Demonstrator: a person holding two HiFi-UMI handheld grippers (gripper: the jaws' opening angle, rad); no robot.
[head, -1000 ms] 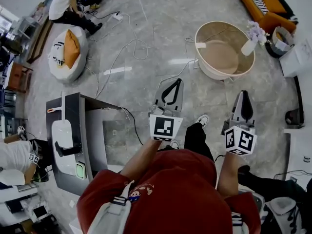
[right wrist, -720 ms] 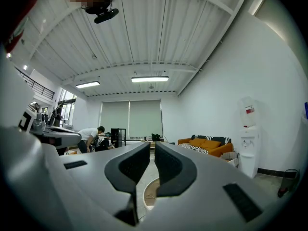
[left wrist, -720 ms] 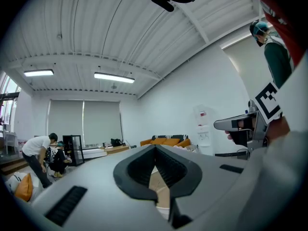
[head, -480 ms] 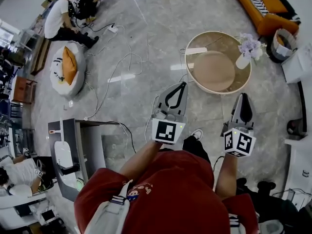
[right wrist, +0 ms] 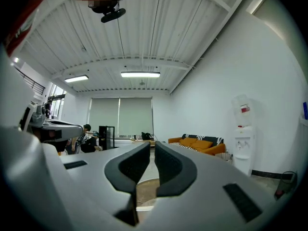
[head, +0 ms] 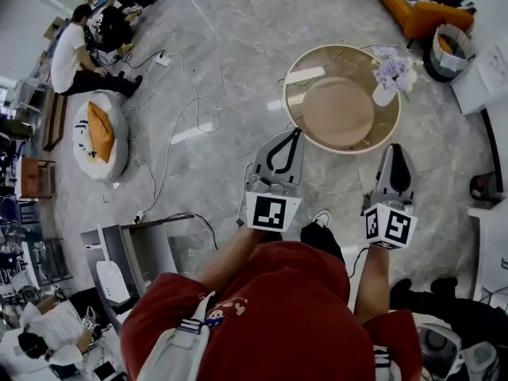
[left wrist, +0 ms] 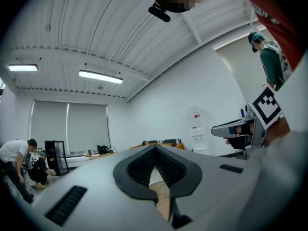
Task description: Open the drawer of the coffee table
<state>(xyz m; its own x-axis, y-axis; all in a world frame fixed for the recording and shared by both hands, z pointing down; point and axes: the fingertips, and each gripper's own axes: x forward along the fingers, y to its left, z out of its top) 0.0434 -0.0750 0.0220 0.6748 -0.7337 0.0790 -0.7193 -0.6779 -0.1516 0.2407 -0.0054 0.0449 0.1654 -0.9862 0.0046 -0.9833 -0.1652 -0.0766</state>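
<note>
Grey polished stone floor (head: pixel 238 46) fills the head view, with loose cables (head: pixel 176 125) trailing at 10 o'clock and an orange sofa (head: pixel 414 2) far off at 1 o'clock. We find the round coffee table (head: pixel 340 109) at 12 o'clock, just ahead of both tools, with a vase of flowers (head: pixel 386 78) standing at its 2 o'clock edge. Its drawer shows in no view.

Our left gripper (head: pixel 295 139) has its tips touching and nothing between them. Our right gripper (head: pixel 398 155) is all but closed too, and empty.

We judge the risks as follows. Closed jaws would only nudge a handle, not take it. A pull on a light table over this smooth floor could drag the whole table rather than the drawer, and that jolt could topple the vase.
</note>
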